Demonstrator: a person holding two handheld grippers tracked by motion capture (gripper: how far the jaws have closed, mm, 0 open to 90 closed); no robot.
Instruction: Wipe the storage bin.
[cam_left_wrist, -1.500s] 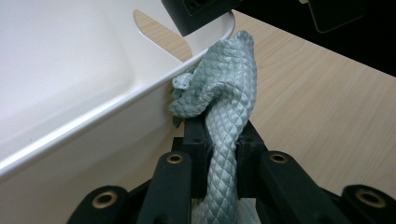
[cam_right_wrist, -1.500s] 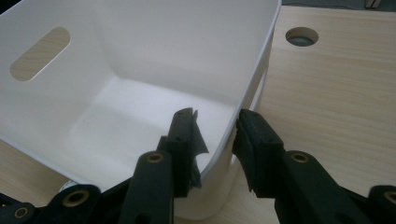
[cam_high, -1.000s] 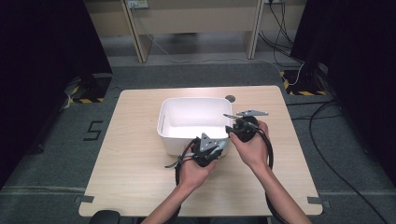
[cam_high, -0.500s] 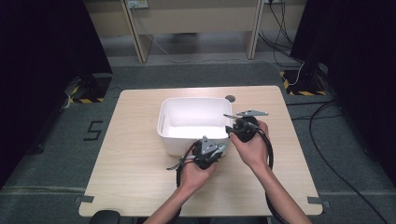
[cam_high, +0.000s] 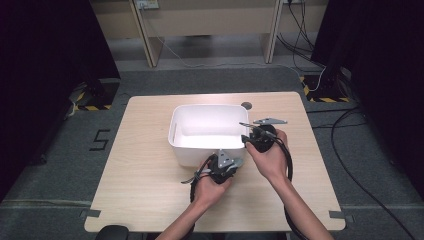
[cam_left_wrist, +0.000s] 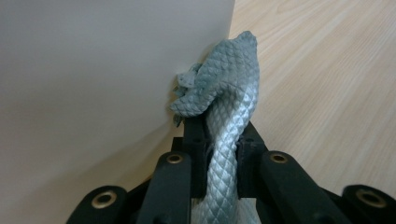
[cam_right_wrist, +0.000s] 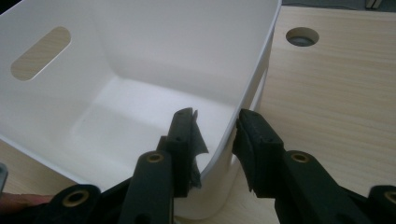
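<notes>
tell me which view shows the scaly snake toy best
The left gripper view: the grey-blue snake toy sits close up between the left tool jaws, beside the white bin. From above it is hidden; the right gripper view looks at the bin.

- A light wooden table (cam_high: 150, 200) stands on grey carpet (cam_high: 75, 85).
- At 12 o'clock, pale cabinet legs (cam_high: 142, 32); cables (cam_high: 360, 165) trail at 3 o'clock.
- Dark curtains (cam_high: 45, 45) flank both sides.

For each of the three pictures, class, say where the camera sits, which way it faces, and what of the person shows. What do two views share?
High view: above the person's side, facing forward and down on the table; forearms, both hands show.
Left gripper view: rides the left gripper, whose jaws clamp a scaly grey toy snake beside the white bin's outer wall.
Right gripper view: rides the right gripper, jaws astride the bin's wall.
Shared: the white bin.
</notes>
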